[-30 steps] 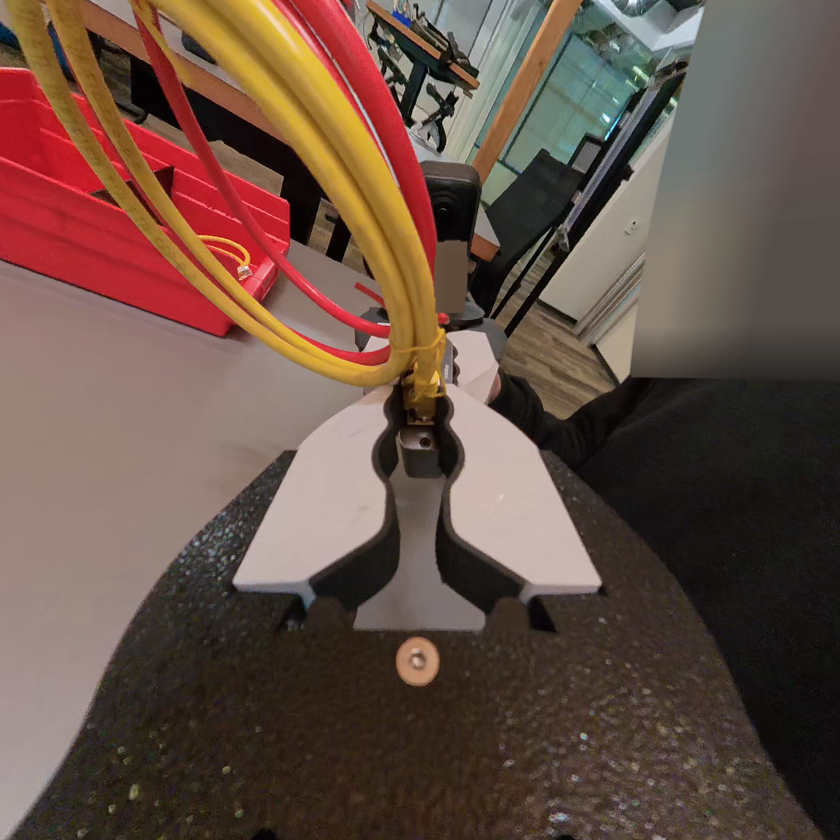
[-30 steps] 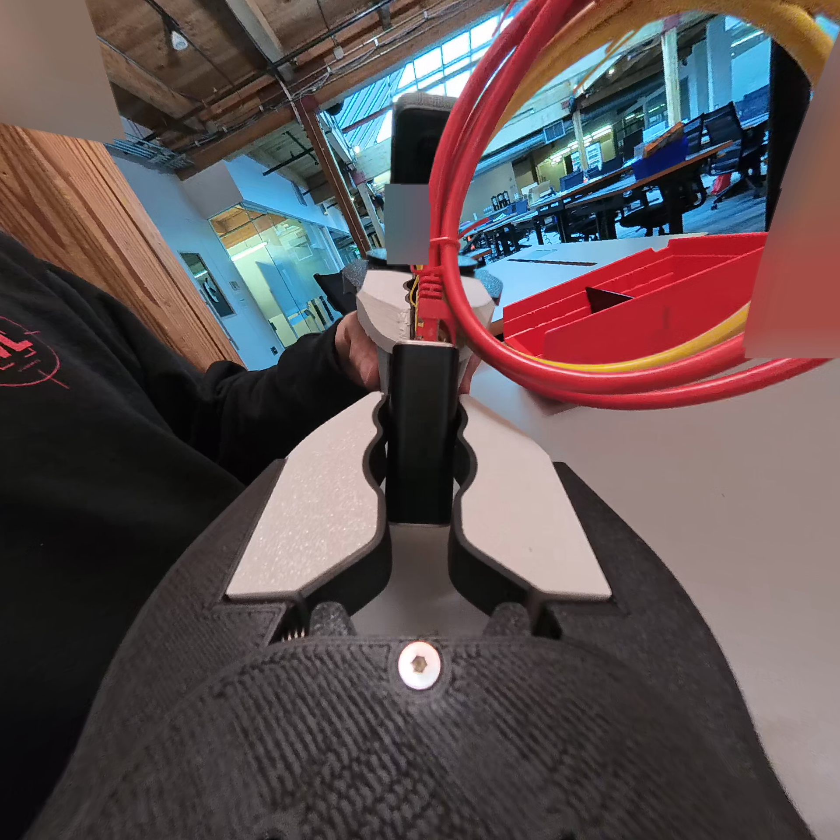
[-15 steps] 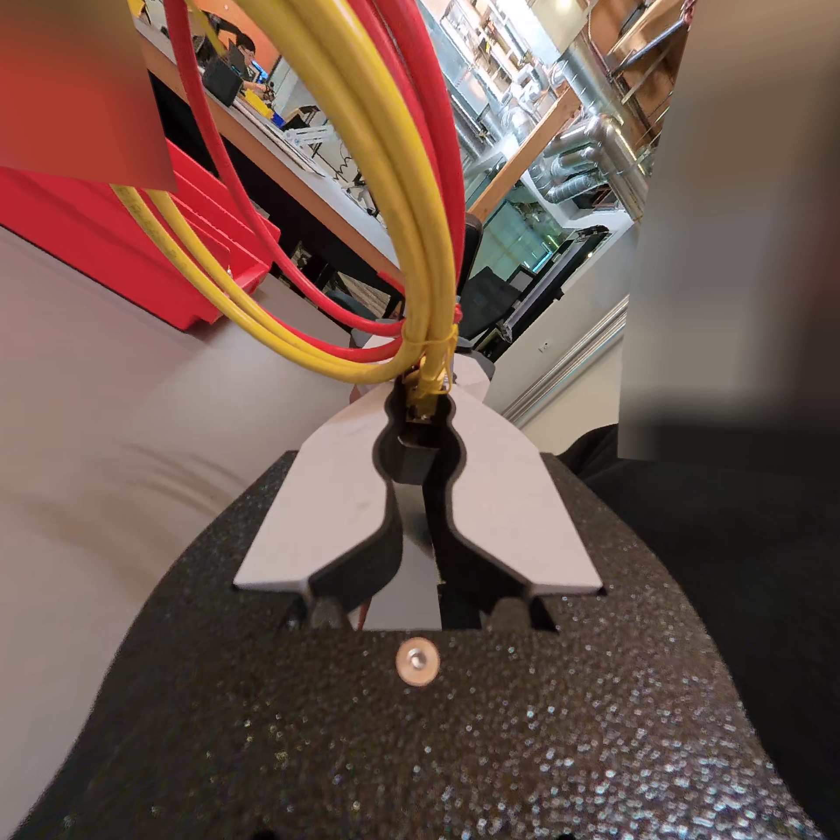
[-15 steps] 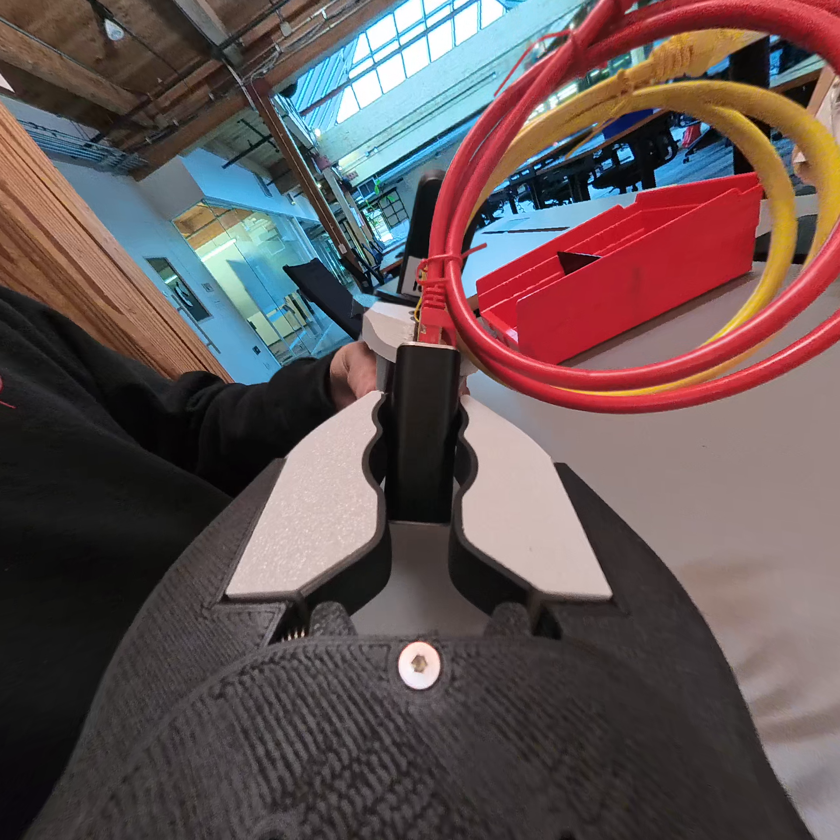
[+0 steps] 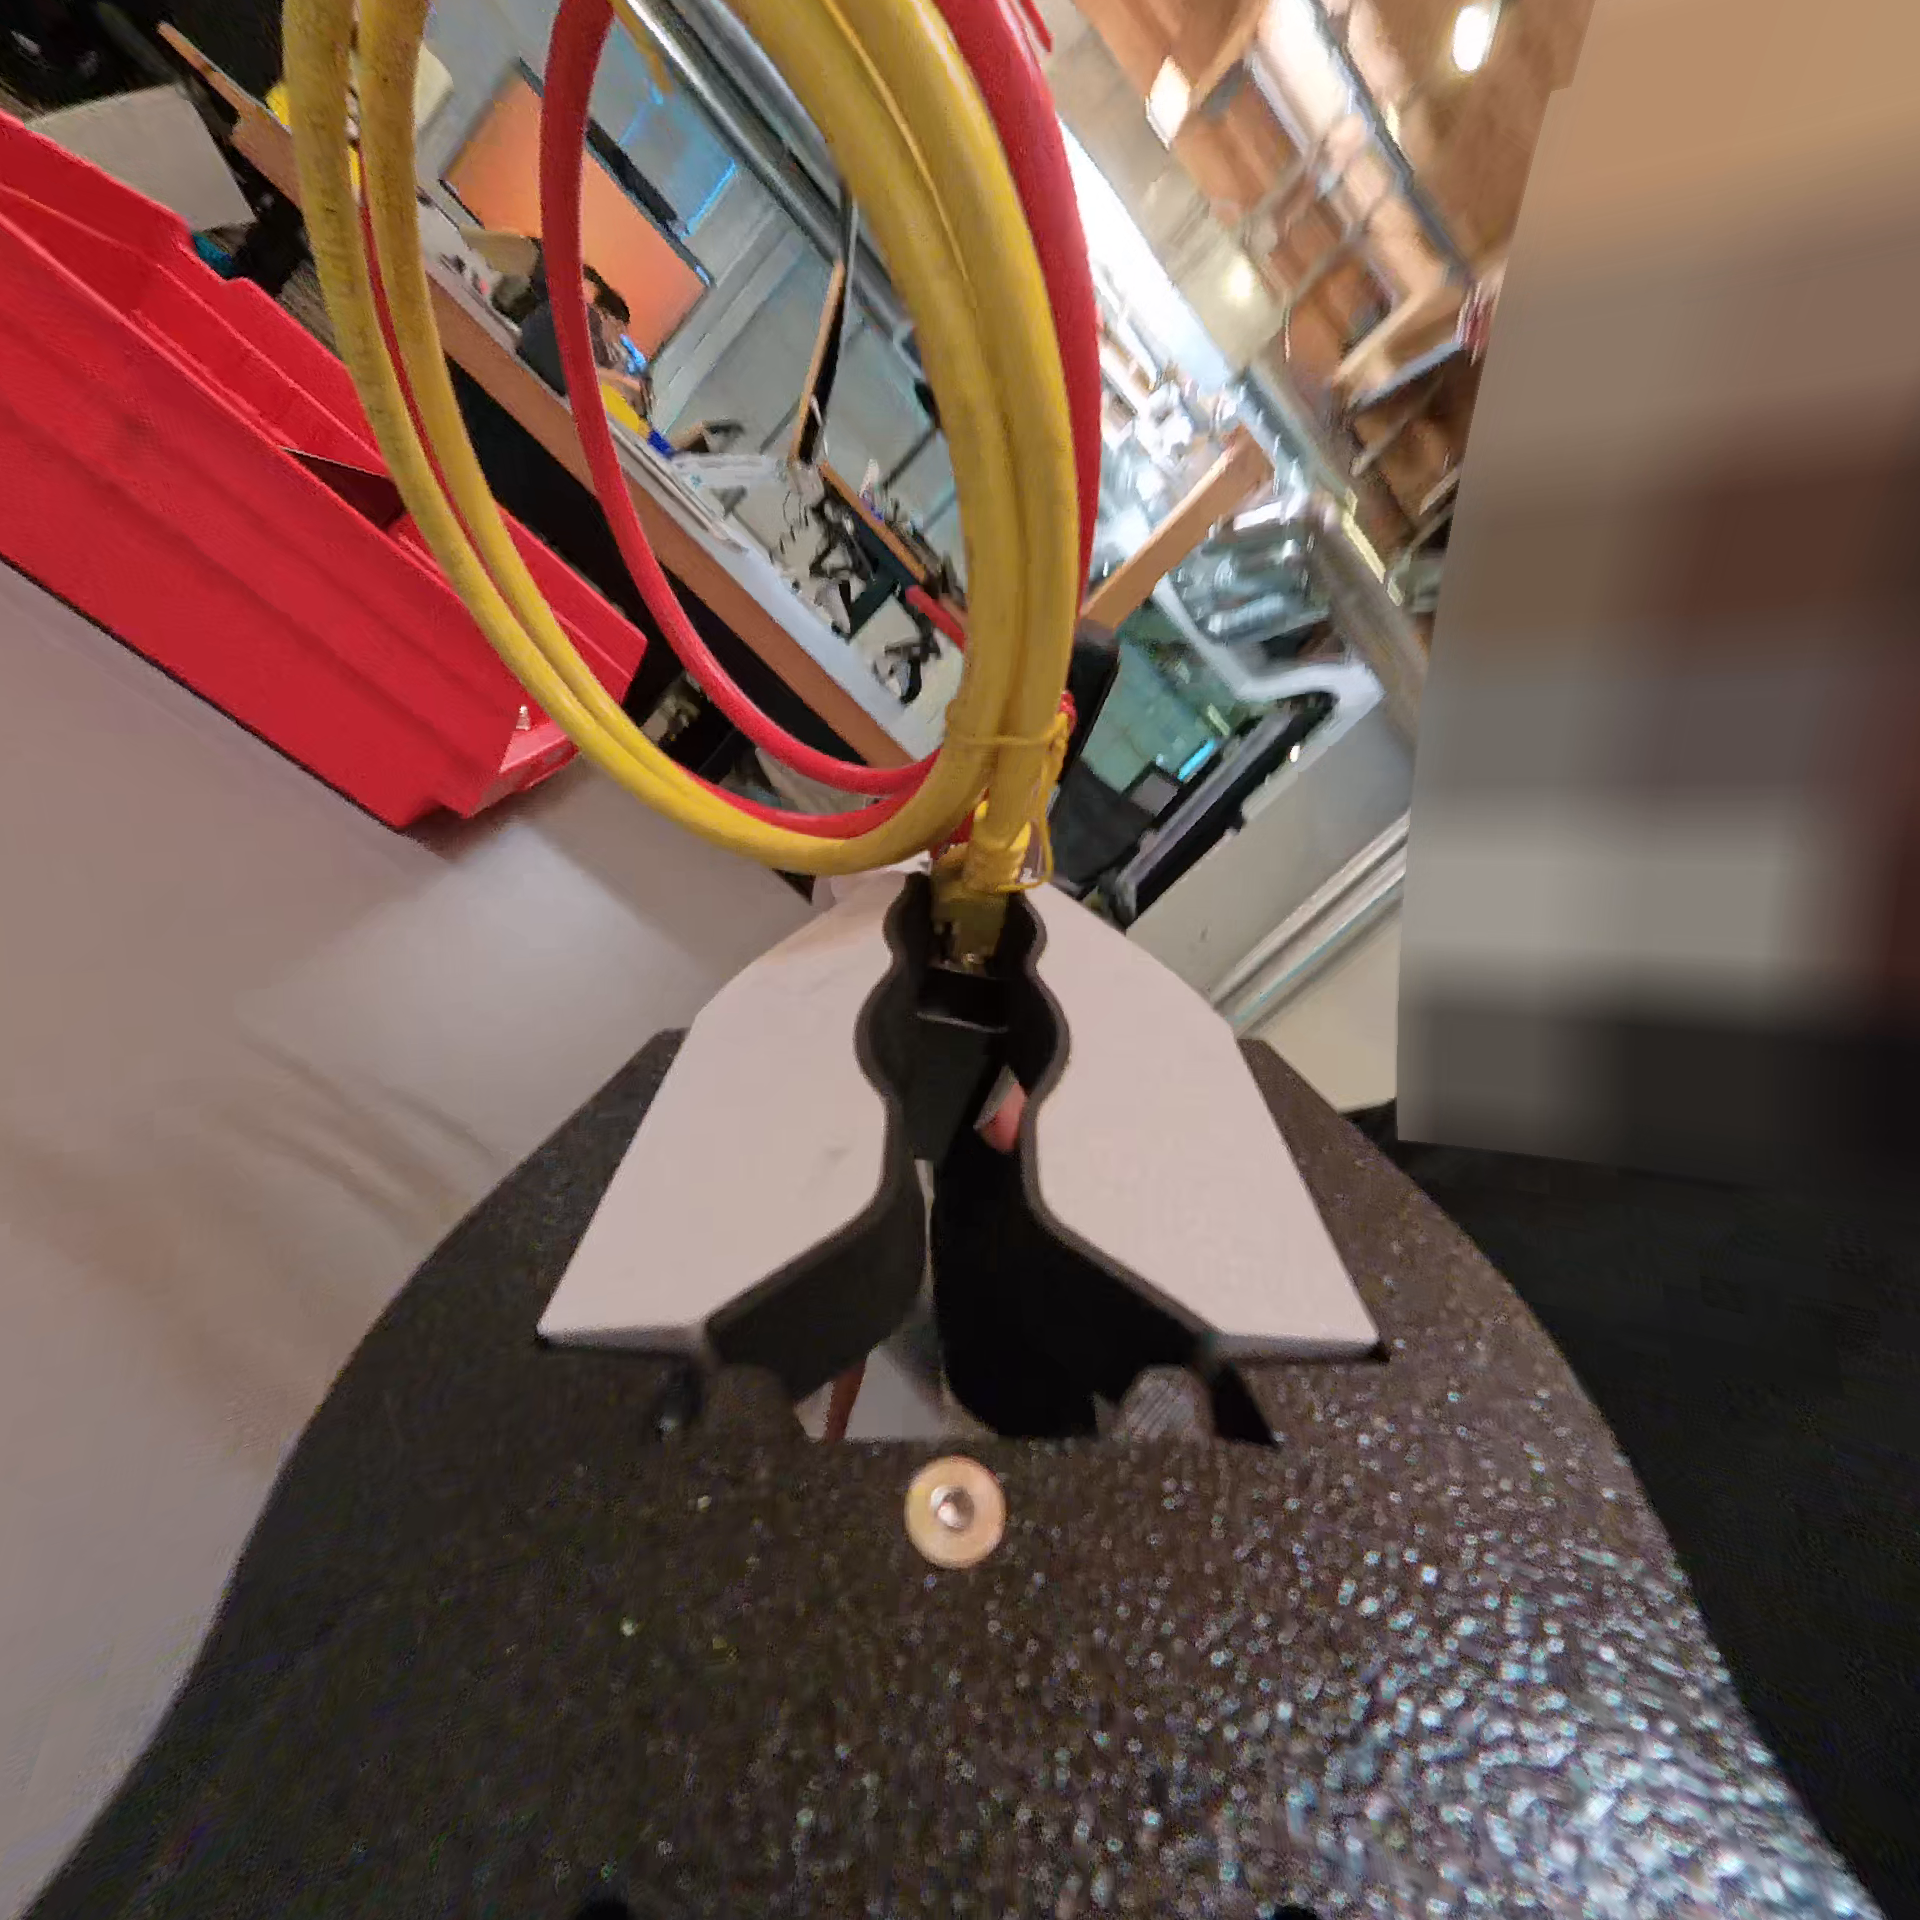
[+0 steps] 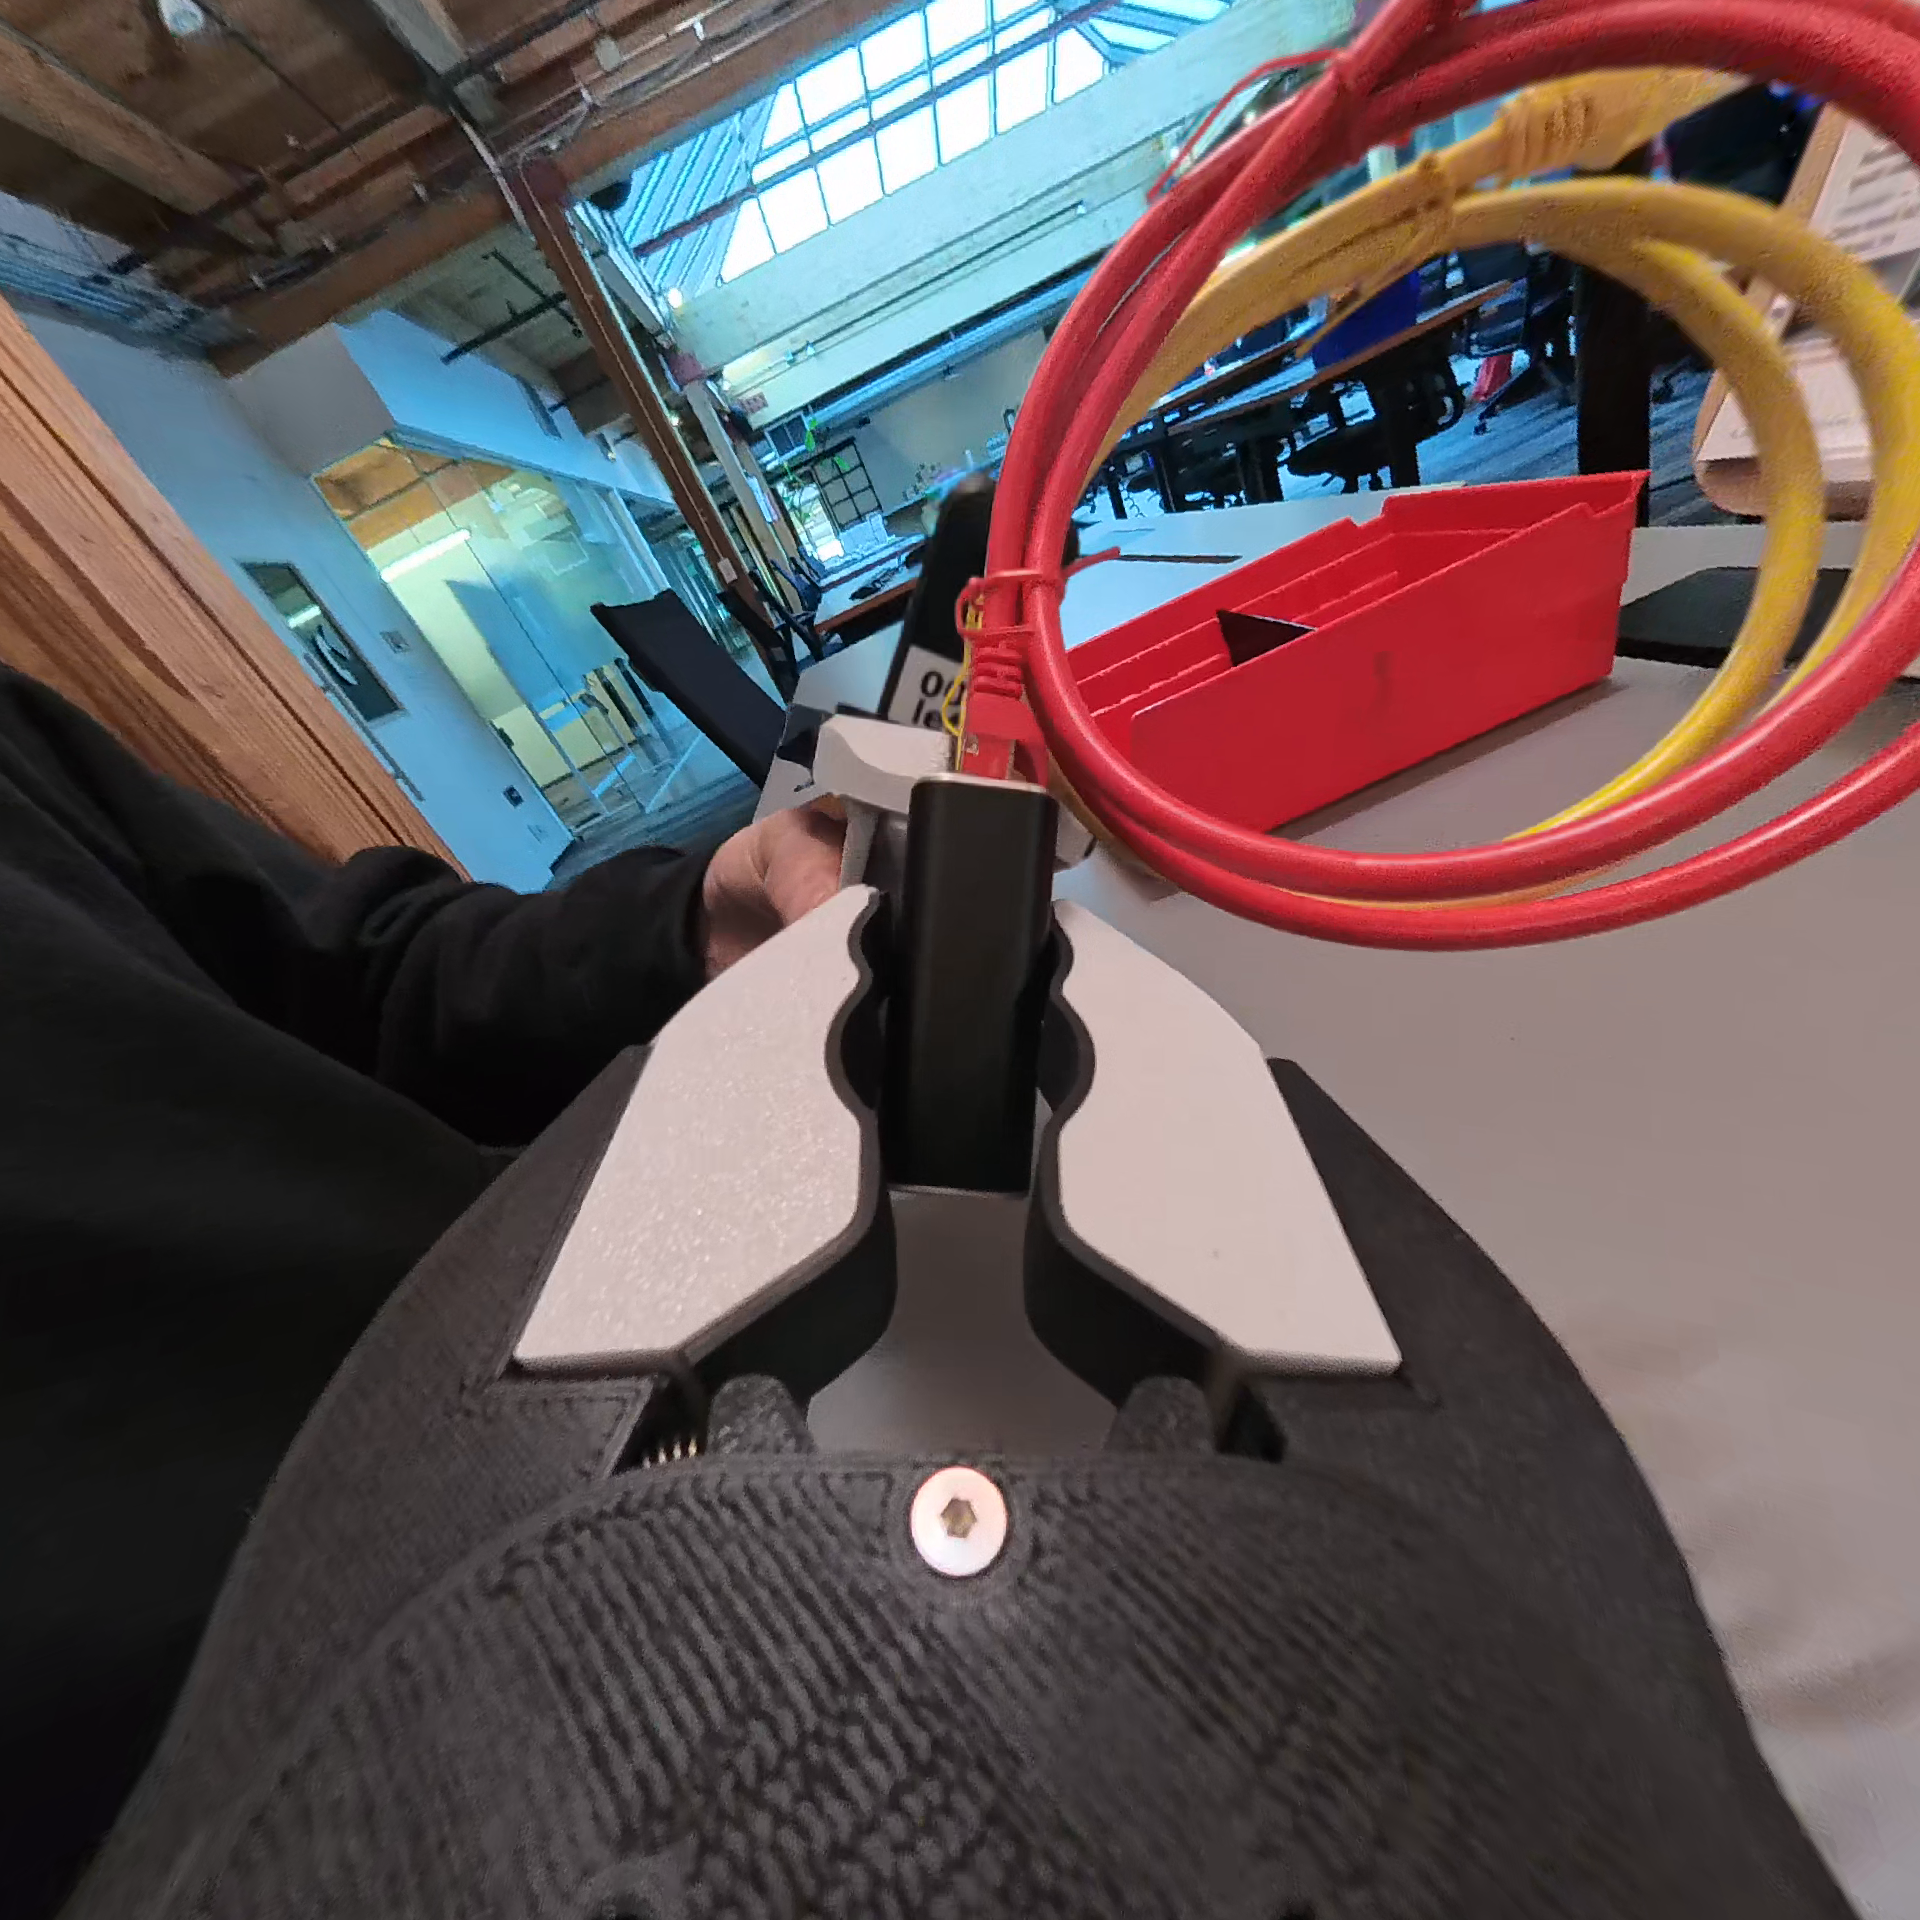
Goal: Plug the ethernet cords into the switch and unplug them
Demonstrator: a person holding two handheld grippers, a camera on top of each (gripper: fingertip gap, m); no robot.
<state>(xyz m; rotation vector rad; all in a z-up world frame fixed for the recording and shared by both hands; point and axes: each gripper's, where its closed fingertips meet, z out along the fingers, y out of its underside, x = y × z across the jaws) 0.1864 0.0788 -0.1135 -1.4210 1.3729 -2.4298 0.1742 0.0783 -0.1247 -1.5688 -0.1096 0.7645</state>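
Right wrist view shows our right gripper (image 6: 961,914) clamping the black switch (image 6: 964,997); our left gripper (image 5: 961,935) pinches the yellow cord's plug (image 5: 987,883). We risk the looped red cord (image 6: 1351,894) snagging and twisting the switch loose.

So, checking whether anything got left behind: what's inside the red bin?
In the right wrist view, the red bin shows ridged dividers and a dark triangular gap, with no cable visible inside. Its floor is hidden by the front wall, and the red cable and yellow cable loops cross it.
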